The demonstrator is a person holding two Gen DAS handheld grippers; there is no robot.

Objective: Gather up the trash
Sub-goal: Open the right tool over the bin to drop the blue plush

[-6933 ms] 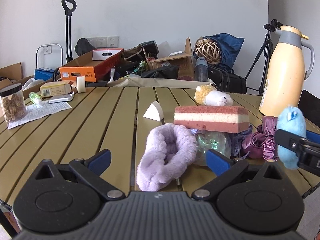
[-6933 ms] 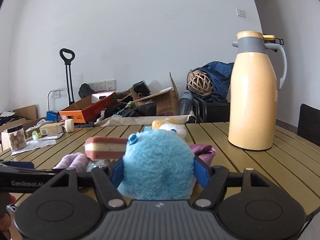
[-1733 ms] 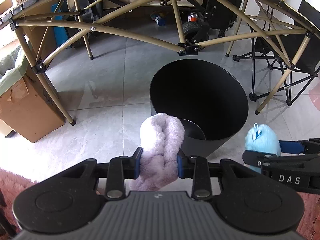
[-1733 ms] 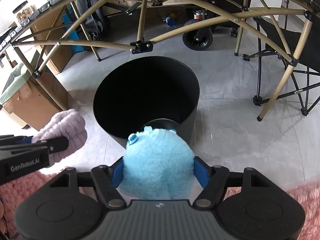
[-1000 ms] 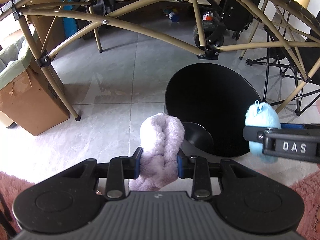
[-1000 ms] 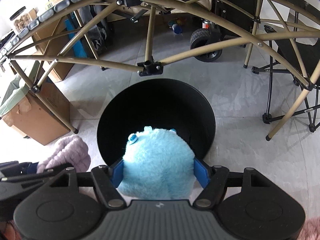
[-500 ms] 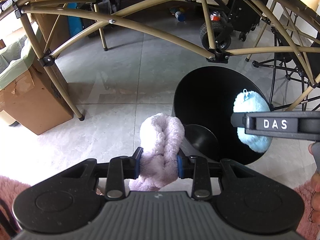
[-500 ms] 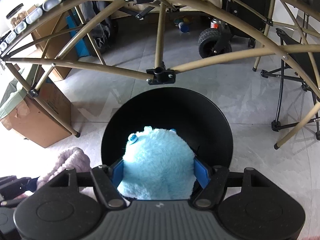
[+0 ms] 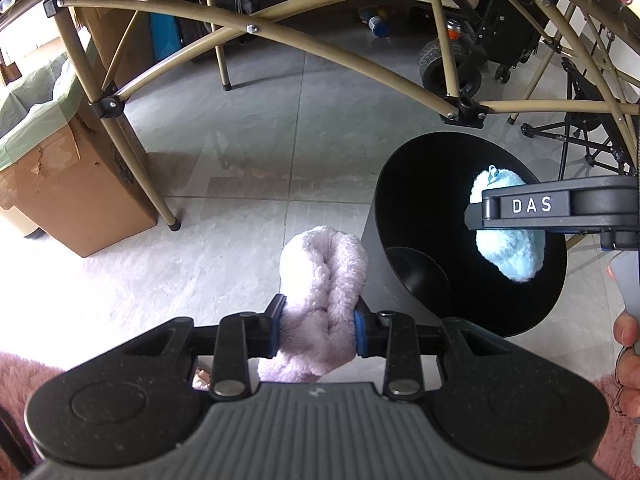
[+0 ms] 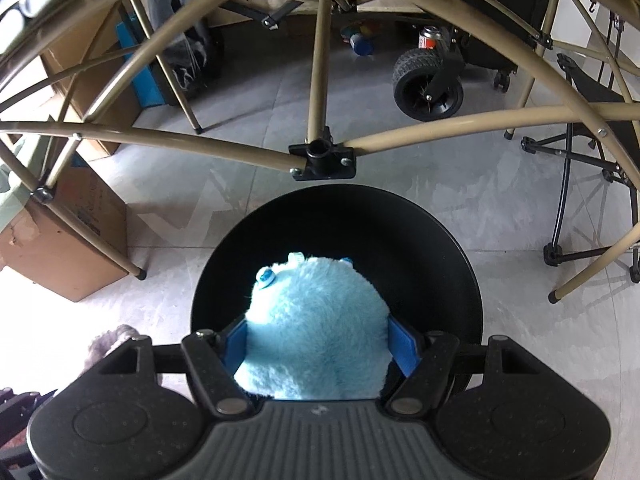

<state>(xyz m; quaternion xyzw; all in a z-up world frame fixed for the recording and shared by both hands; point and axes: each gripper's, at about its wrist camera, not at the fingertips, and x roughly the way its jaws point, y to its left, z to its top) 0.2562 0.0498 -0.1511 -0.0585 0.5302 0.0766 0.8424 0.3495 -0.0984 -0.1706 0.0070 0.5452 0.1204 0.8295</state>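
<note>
The right gripper (image 10: 318, 346) hangs over the dark mouth of the black bin (image 10: 460, 248), its blue pads clamped on either side of the fluffy blue toy (image 10: 316, 328), which sits square above the opening. Off to the bin's left, the left gripper (image 9: 317, 330) pinches the lilac fuzzy sock (image 9: 320, 280) tight between its pads, the sock bunched up over the grey tiled floor (image 9: 260, 152) just beside the bin's rim, under the tan table frame (image 9: 340, 60)
</note>
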